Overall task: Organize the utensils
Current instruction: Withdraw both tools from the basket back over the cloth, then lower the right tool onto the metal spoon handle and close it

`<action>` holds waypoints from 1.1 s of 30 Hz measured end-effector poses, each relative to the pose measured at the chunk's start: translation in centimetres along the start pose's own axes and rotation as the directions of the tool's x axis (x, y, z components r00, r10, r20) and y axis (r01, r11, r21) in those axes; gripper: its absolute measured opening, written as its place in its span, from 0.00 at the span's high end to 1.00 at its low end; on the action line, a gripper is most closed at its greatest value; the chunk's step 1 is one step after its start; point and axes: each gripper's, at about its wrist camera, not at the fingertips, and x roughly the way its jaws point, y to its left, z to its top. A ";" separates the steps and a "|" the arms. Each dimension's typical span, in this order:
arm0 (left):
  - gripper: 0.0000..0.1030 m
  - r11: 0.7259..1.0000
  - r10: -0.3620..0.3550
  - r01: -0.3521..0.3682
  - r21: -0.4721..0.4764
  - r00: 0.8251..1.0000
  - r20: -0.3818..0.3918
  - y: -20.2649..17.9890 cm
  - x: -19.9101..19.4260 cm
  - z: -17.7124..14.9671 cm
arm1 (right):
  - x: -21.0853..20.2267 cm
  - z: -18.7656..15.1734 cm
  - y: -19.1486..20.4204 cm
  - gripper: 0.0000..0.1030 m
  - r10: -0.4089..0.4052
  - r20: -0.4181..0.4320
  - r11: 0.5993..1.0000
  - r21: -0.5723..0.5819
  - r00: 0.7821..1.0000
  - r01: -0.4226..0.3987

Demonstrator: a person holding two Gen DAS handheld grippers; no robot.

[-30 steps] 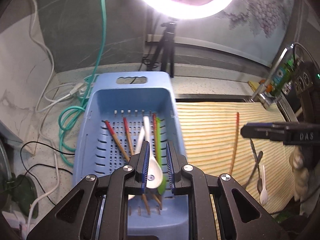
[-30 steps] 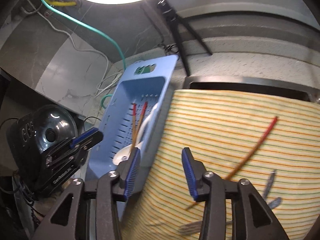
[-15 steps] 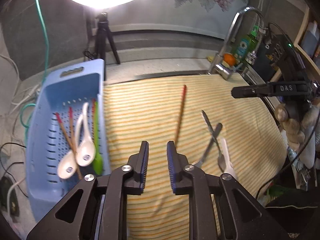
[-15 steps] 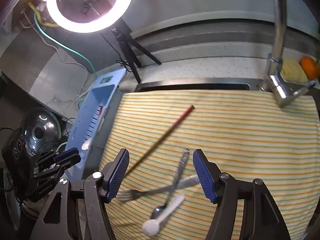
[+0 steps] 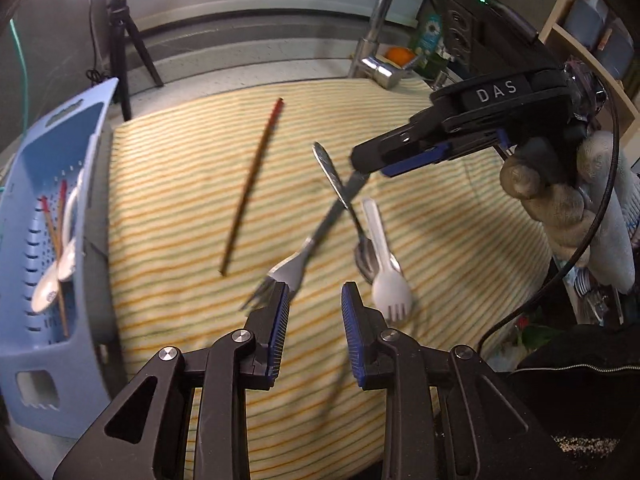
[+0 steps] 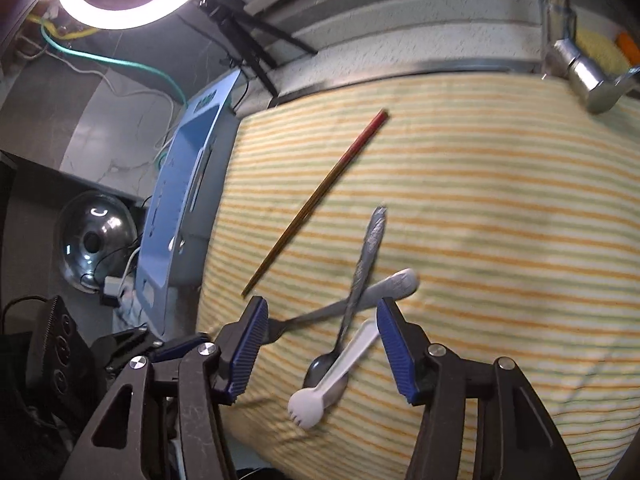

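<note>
Across the left wrist view, the job is being shown as partly done. At the left edge, the pale blue perforated plastic basket (image 5: 86, 184) is already holding two white ceramic soup spoons (image 5: 56, 276) and red-tipped wooden chopsticks (image 5: 54, 240). On the yellow-and-green striped cloth (image 5: 168, 184), four pieces are still waiting: a single red-tipped wooden chopstick (image 5: 251, 188), a blurred metal fork (image 5: 304, 252) crossed by a metal spoon (image 5: 340, 196), and a white plastic spork (image 5: 384, 264) lying against the spoon's bowl. The left gripper (image 5: 314, 308) is being held just over the fork's tines; its jaws have just been opening, a modest gap is showing, and nothing is being pinched between them. The right gripper (image 5: 404, 160), carried in a gloved hand (image 5: 560, 192), is being seen from the side above the far end of the fork's handle, where its gap cannot be read.

Over in the right wrist view, the same four leftovers are being framed. The right gripper (image 6: 320, 320) is released, its jaws having just been closing, and they are straddling the crossing of fork (image 6: 360, 296) and spoon (image 6: 360, 272) without pressing on either. The spork (image 6: 332, 376) is lying between and below the pads, while the chopstick (image 6: 320, 196) is lying well clear, pointing towards the basket (image 6: 188, 184) beside the cloth (image 6: 480, 200). By this showing, roughly half the sorting is judged finished, and the next pick is being lined up.
</note>
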 end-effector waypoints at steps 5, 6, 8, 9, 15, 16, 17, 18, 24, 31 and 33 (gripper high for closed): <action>0.75 0.999 -0.004 0.005 -0.041 1.000 0.004 0.1 -0.6 -0.9 | 2.3 -1.4 1.3 0.49 0.047 -0.090 0.999 -0.001 0.995 -0.047; 0.75 0.998 -0.003 0.004 -0.063 1.000 0.009 0.5 -1.0 -1.3 | 2.6 -1.7 1.6 0.49 0.050 -0.101 0.999 -0.006 0.994 -0.051; 0.75 0.995 0.005 -0.003 -0.104 1.000 0.018 1.3 -1.9 -2.0 | 3.3 -2.3 2.2 0.49 0.058 -0.127 0.998 -0.020 0.990 -0.061; 0.75 0.992 0.014 -0.011 -0.125 1.000 0.022 1.9 -2.4 -2.4 | 3.5 -2.5 2.4 0.49 0.057 -0.138 0.998 -0.025 0.989 -0.061; 0.75 0.980 0.056 -0.048 -0.195 0.998 0.038 3.8 -4.0 -3.5 | 5.0 -3.4 3.0 0.50 0.016 -0.183 0.998 -0.053 0.983 -0.026; 0.75 0.979 0.059 -0.050 -0.199 0.998 0.038 3.7 -3.9 -3.5 | 5.2 -3.5 3.1 0.50 0.002 -0.190 0.998 -0.059 0.982 -0.013; 0.75 0.978 0.059 -0.050 -0.200 0.997 0.039 3.7 -3.9 -3.5 | 5.3 -3.6 3.2 0.50 -0.011 -0.194 0.998 -0.066 0.981 -0.001; 0.75 0.979 0.055 -0.045 -0.199 0.998 0.041 3.6 -4.0 -3.5 | 5.2 -3.8 3.2 0.50 -0.022 -0.195 0.997 -0.075 0.981 0.008; 0.75 0.989 0.026 -0.020 -0.145 0.999 0.041 1.9 -3.2 -2.7 | 3.3 -4.5 1.9 0.50 -0.061 -0.184 0.995 -0.089 0.981 0.045; 0.75 0.993 -0.033 0.035 -0.116 0.999 0.023 -0.4 -1.4 -1.6 | 2.0 -4.4 -0.2 0.52 -0.065 -0.175 0.997 -0.054 0.982 0.057; 0.75 0.995 -0.041 0.043 -0.091 0.999 0.021 -1.6 -0.9 -1.3 | 1.8 -4.4 -0.4 0.52 -0.076 -0.169 0.996 -0.058 0.983 0.067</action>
